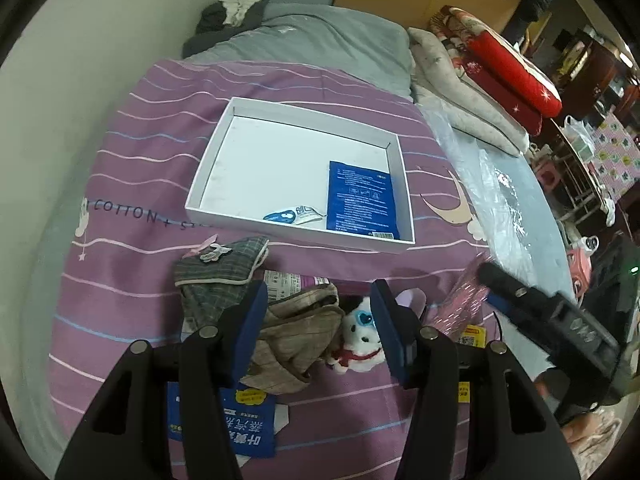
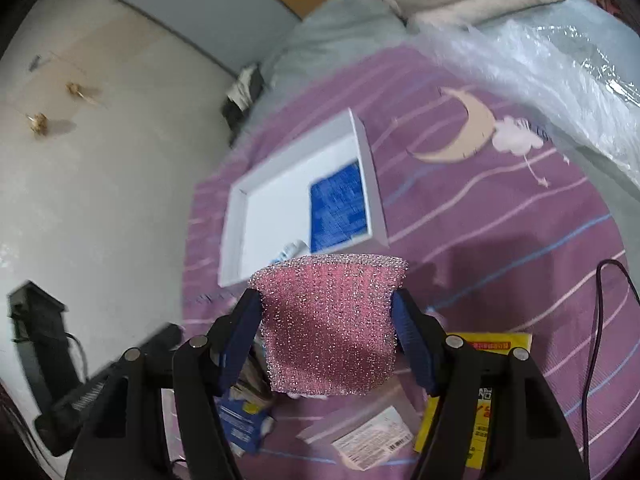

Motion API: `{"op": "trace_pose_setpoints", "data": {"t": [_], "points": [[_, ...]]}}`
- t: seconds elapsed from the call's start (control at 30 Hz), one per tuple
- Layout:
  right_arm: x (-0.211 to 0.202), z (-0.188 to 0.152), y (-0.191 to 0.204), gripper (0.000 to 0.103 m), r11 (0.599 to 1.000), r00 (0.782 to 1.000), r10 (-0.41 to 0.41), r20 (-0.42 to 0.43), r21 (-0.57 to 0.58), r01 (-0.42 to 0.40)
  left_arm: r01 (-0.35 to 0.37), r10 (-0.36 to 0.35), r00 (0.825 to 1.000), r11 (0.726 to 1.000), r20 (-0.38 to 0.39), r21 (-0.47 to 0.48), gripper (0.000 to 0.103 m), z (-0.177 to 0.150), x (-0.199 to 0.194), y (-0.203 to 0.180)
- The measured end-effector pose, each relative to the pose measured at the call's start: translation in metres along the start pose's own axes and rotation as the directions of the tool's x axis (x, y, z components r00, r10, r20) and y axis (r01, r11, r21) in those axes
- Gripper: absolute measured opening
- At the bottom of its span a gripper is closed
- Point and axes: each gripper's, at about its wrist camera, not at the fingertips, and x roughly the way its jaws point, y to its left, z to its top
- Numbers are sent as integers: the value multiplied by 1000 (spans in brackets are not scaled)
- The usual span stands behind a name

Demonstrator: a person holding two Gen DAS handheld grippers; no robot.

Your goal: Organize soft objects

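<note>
While right gripper (image 2: 326, 320) clamps pink sponge (image 2: 328, 320), left gripper (image 1: 320, 320) apart: white box (image 1: 208, 168) with blue packet (image 1: 360, 200).

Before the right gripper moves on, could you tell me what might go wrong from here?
1. The pink scrubber is soft and sticks far out past the right gripper jaws, so it could slip or snag the white box rim.
2. It may land on the blue packet already inside, cluttering the box.
</note>
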Motion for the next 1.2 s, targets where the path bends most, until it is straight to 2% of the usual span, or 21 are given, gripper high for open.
{"op": "trace_pose_setpoints", "data": {"t": [0.07,0.2,0.3,0.43,0.63,0.77,0.9,0.93,1.0,1.07,1.1,1.13,1.2], "points": [[-7,1,1,67,1000,1000,14,27,6,-14,-5,5,1000,1000,4,15,55,-1,1,-4],[-19,3,0,67,999,998,32,62,13,-33,34,-32,999,998,-27,52,55,-4,6,-11],[-24,2,-3,67,999,997,32,64,17,-33,115,-109,991,989,-77,90,55,-8,10,-20],[-24,2,-8,67,999,998,20,53,28,-22,229,-195,965,954,-175,196,55,-19,18,-40],[-24,2,-18,67,999,999,19,45,50,-21,248,-175,953,920,-246,305,55,-35,30,-65],[-24,2,-22,67,998,999,17,43,59,-19,336,-213,916,871,-340,358,55,-49,40,-79],[-24,2,-25,67,998,999,19,41,67,-22,354,-191,896,852,-400,387,55,-63,55,-91],[-24,2,-26,67,997,999,21,41,69,-23,353,-184,893,852,-410,386,53,-65,60,-93],[-25,2,-29,67,997,999,24,43,73,-27,359,-175,881,853,-440,378,43,-69,71,-95],[-26,3,-31,67,996,999,27,47,79,-31,357,-160,867,860,-472,365,27,-74,81,-97],[-26,3,-32,67,996,998,27,48,81,-31,353,-153,866,862,-476,364,23,-76,84,-97],[-27,3,-34,67,996,998,28,50,85,-32,349,-149,867,863,-475,365,15,-77,86,-98],[-27,3,-36,67,995,998,29,52,90,-34,354,-158,867,863,-472,361,11,-78,86,-99]]}}
